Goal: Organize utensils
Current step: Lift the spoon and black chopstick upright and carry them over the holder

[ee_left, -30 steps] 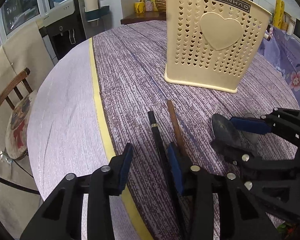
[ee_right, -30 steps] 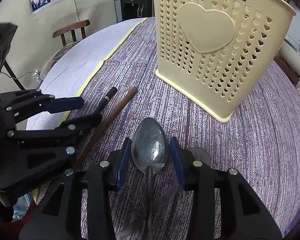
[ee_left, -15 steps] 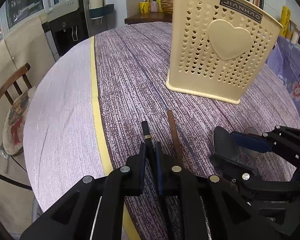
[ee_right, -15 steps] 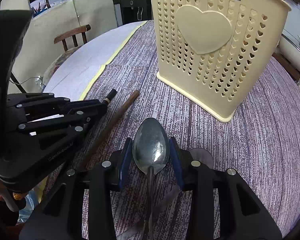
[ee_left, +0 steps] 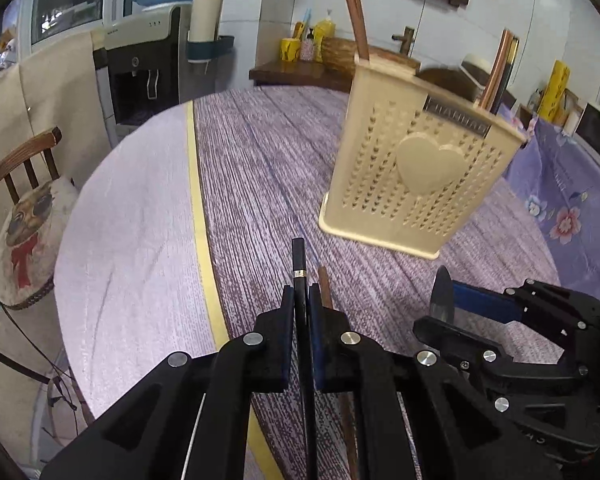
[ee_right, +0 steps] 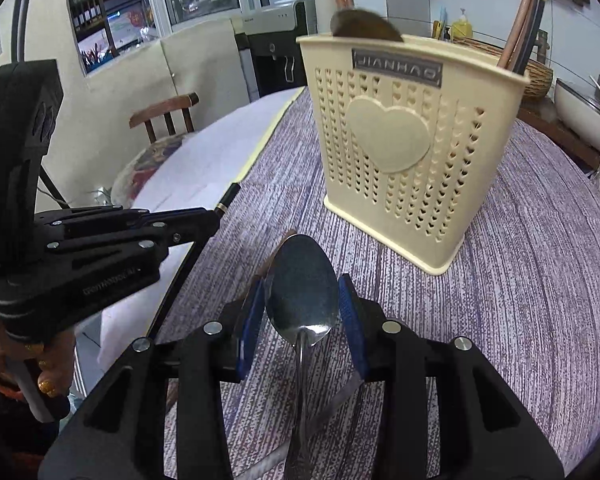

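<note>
Blk chopstick (ee_left: 298, 264) lifted, L tongs (ee_left: 300, 312).

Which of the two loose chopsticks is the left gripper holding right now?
The black chopstick with the gold band, clamped in the left gripper. The brown chopstick lies just to its right on the table, outside the fingers.

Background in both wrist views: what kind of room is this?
Probably a home dining or kitchen area. A water dispenser stands behind the cloth-covered round table, a wooden chair with a cushion sits beside it, and a cream utensil holder is on the table.
</note>
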Demonstrator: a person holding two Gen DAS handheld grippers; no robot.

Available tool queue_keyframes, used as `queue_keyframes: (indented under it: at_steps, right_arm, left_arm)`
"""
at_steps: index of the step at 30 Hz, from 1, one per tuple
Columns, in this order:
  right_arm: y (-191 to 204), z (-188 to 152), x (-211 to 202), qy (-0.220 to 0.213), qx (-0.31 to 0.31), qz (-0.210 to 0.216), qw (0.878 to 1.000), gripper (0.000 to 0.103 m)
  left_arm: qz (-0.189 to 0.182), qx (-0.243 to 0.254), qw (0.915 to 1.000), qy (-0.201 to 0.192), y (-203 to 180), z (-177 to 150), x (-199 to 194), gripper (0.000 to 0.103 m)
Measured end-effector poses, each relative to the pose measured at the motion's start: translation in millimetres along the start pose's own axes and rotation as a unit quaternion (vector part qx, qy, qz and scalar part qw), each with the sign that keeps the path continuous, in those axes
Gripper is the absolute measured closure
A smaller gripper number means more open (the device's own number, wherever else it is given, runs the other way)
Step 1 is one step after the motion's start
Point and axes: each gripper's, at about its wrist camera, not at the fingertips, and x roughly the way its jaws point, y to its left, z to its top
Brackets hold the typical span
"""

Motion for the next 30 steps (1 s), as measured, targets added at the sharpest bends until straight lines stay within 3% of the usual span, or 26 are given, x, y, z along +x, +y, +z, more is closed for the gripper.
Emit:
queue_keyframes:
  at_steps: [16,30]
  right_arm:
    - [1,20,-57,-0.072,0.019,0.027,0.997,0.065]
    - [5,31,-63,-0.094,0.021,0.030,0.995,0.065]
  left_arm:
    - [-0.014,-0.010,0.9942,-0.106,9,34,-73,0.095]
    - [-0.015,-0.008,0.9897,-0.142,13,46,-92,0.095]
